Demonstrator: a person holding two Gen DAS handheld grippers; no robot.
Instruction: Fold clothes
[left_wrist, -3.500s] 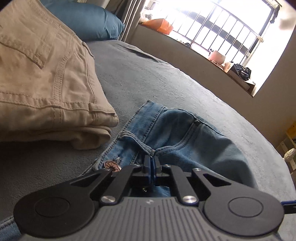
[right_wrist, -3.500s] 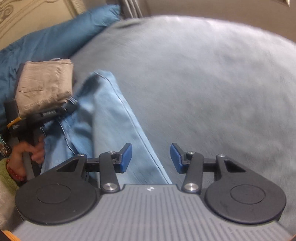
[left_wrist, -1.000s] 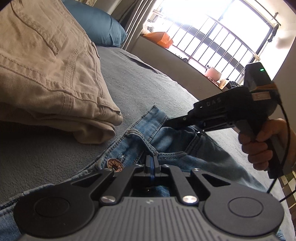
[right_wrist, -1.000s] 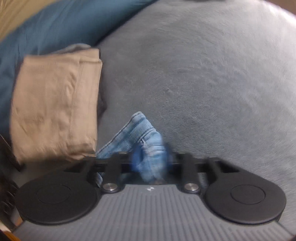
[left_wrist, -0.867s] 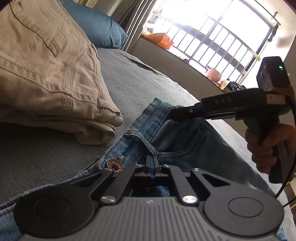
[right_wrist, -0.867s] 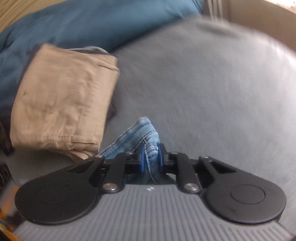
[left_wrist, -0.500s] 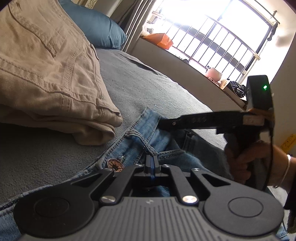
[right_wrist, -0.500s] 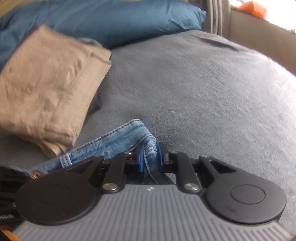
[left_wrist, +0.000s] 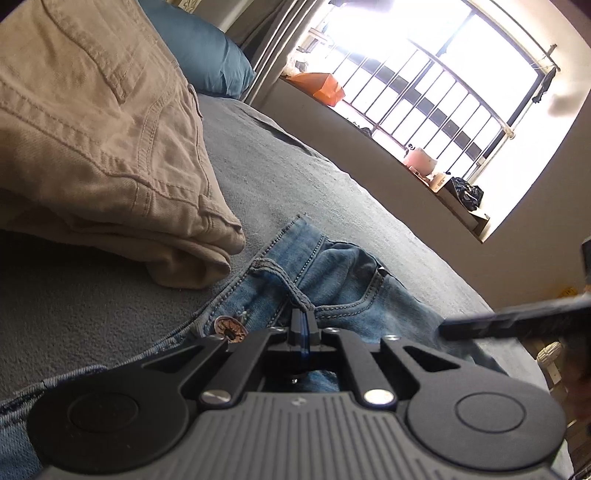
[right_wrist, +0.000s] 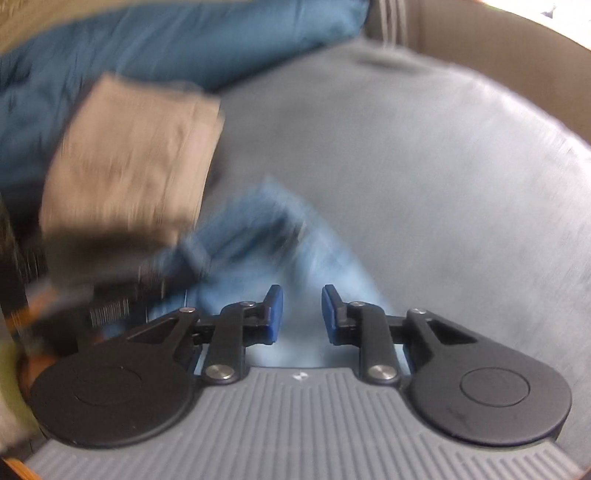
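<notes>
- Left wrist view: the left gripper (left_wrist: 303, 326) has its jaws pressed together, pinching the waistband of the jeans (left_wrist: 332, 273) just beside the belt loop, close to the copper button (left_wrist: 229, 326).
- The jeans lie on the grey bed cover (left_wrist: 288, 181), waistband towards the folded beige trousers (left_wrist: 99, 140), whose lower corner sits just beside the denim; I cannot tell if they touch.
- The right gripper (left_wrist: 513, 325) shows here only as a dark blurred bar at the right edge, over the far side of the jeans. Half a second ago it reached in over the top corner of the waistband; now it has pulled off to the right and that corner lies free on the cover.
- A blue pillow (left_wrist: 210, 62) and a barred window (left_wrist: 424, 74) sit beyond the bed.
- Right wrist view: the right gripper (right_wrist: 302, 314) has its jaws spread and opening, with nothing pressed between the blue pads. Half a second ago they pinched a denim fold; that fold is now let go.
- The picture is smeared, so the jeans (right_wrist: 266, 236) read only as a blue mass ahead of the jaws, with the beige trousers (right_wrist: 133, 155) to the left.
- My reading: the carried part has been laid at the waistband, so one fold looks done, with the left pinch anchoring it. The right hand is free to fetch the next edge.
</notes>
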